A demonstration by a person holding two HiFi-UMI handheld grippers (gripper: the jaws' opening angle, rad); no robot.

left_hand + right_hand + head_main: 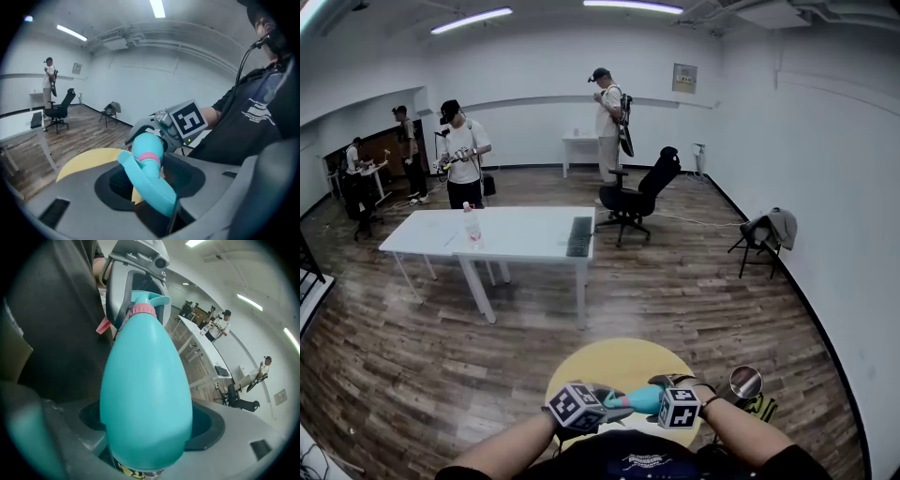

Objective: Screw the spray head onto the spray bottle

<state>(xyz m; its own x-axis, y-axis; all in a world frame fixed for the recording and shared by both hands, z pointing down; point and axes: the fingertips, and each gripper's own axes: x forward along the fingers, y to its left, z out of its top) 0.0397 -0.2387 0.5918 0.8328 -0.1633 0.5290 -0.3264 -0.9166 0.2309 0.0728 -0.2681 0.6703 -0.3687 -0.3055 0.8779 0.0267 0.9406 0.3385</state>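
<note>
Spray head going onto the bottle

The right tongs (pixel 140 446) clench the teal spray bottle (pixel 145 394) over the round yellow table (pixel 619 361). The left tongs (pixel 151 190) grasp the spray head (pixel 147 168), seated at the pink collar (pixel 142 310). Next, I'd judge, another tightening turn. Beyond are a plank floor (pixel 412 375) and other people (pixel 464 150).

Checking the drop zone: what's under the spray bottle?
A round yellow surface lies below the spray bottle, with wood floor around it. Its near part cannot be seen: the bottle, left gripper, right gripper and the person's arms cover it.
</note>
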